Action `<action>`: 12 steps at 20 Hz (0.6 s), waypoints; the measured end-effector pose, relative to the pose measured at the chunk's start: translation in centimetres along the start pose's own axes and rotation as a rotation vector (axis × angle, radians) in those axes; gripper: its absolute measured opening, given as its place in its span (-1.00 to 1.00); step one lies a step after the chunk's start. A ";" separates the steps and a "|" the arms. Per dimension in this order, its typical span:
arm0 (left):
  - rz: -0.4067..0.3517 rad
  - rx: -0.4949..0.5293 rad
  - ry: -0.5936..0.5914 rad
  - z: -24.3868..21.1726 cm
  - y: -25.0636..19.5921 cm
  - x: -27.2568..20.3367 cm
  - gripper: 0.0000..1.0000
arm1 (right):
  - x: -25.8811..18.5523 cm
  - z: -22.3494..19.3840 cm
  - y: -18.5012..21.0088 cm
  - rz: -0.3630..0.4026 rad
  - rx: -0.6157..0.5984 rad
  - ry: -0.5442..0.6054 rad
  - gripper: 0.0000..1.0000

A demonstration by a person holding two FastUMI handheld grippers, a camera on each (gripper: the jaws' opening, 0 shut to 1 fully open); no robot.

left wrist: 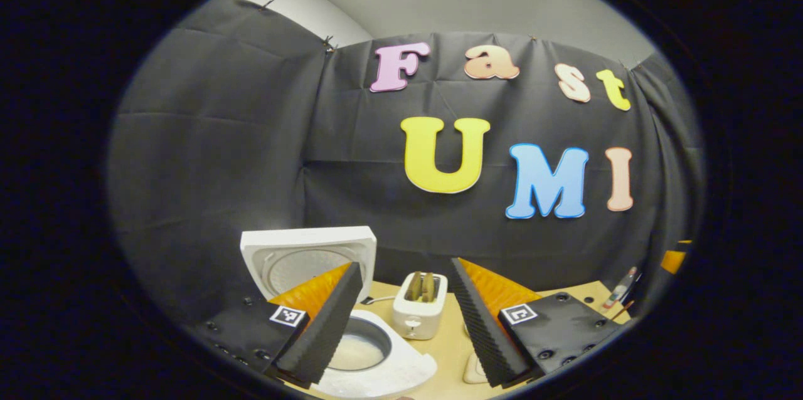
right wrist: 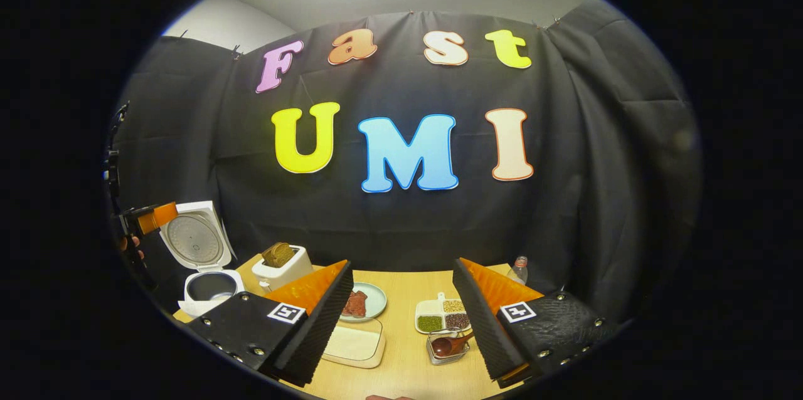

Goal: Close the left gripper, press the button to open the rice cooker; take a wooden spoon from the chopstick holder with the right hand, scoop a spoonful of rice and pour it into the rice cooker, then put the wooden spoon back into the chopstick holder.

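The white rice cooker (left wrist: 401,368) stands open, its lid (left wrist: 307,256) upright and the inner pot (left wrist: 361,343) showing just beyond my left finger. My left gripper (left wrist: 404,274) is open and holds nothing. In the right gripper view the cooker (right wrist: 207,290) sits at the table's far left, with the left gripper (right wrist: 147,218) held in a hand beside its lid. My right gripper (right wrist: 401,265) is open and empty above the table. Between its fingers, low down, a clear holder (right wrist: 446,350) has the wooden spoon (right wrist: 448,343) lying in it. A shallow clear box (right wrist: 354,343) with pale contents lies to the left.
A white toaster (right wrist: 282,268) with bread stands right of the cooker. A plate (right wrist: 376,303) with meat and a divided dish (right wrist: 442,315) of grains sit mid-table. A small bottle (right wrist: 517,268) stands at the back right, by the black cloth wall. The tabletop (right wrist: 404,290) is light wood.
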State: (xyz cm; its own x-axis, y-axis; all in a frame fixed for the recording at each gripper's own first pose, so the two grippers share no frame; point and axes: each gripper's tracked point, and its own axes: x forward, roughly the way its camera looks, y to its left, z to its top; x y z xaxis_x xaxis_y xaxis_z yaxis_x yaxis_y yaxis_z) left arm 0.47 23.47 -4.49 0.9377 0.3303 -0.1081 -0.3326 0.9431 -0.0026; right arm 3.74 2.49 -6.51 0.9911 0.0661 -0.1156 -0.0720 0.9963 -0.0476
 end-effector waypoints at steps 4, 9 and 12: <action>-0.050 0.016 -0.054 1.0 -2.8 -1.1 0.96 | -0.2 0.0 -1.6 -0.022 0.005 -0.025 0.94; -0.115 0.009 -0.087 1.5 -6.6 -2.6 0.92 | 0.3 -1.2 -5.0 -0.071 0.016 -0.041 0.94; -0.126 0.001 -0.097 1.5 -7.8 -3.3 0.95 | 0.9 -2.4 -7.3 -0.098 -0.014 -0.051 0.94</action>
State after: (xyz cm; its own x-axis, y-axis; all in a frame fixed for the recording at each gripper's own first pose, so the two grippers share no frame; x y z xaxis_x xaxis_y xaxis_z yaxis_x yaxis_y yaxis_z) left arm 0.10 15.09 -2.61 0.9774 0.2113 -0.0101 -0.2114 0.9774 -0.0095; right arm 4.85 -4.87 -8.63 0.9979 -0.0285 -0.0589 0.0243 0.9973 -0.0698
